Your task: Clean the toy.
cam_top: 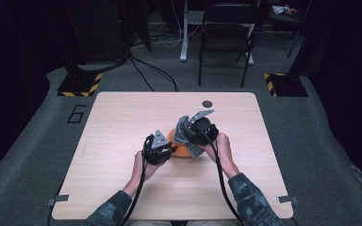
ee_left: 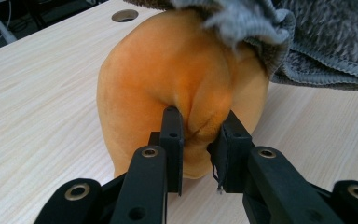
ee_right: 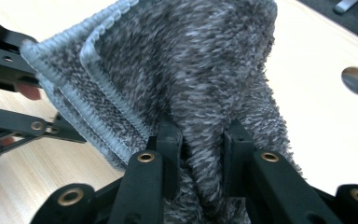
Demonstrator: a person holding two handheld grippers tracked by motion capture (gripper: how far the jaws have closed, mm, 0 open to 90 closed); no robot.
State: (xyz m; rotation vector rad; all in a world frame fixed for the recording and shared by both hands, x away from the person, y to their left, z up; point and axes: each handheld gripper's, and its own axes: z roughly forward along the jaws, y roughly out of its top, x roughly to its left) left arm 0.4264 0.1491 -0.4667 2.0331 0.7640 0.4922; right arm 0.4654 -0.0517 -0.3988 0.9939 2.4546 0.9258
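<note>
**Both grippers clamped: orange plush on the left, grey cloth on the right**

Left gripper [cam_top: 168, 149] sits just left of table centre, held in the person's left hand [cam_top: 141, 167]. In the left gripper view its jaws pinch a fold of the orange plush [ee_left: 168, 79]; pads press into the soft fabric w/ a ridge of it squeezed between them. So it's clenched on the plush, not loose.

The plush rests on the table [cam_top: 122, 117], roughly mid-table, slightly nearer the person than the far edge. In the high view only an orange sliver [cam_top: 181, 149] shows between the two grippers.

Right gripper [cam_top: 188, 134] is just right of the plush & a bit farther from the person, in the right hand [cam_top: 222, 148]. Right gripper view: jaws closed on a bunch of fuzzy grey cloth [ee_right: 205, 70], w/ a ribbed light-grey hem [ee_right: 70, 79] folded over to the left. Cloth fills the gap between the pads, so it's gripped tight.

Left gripper view shows the same grey cloth [ee_left: 317, 42] draped over the plush's top & hanging to the right, touching it.

A round cable hole [cam_top: 207, 103] sits near the table's far edge, right of centre. Beyond the table: a dark folding chair [cam_top: 226, 33] on the grey floor.
</note>
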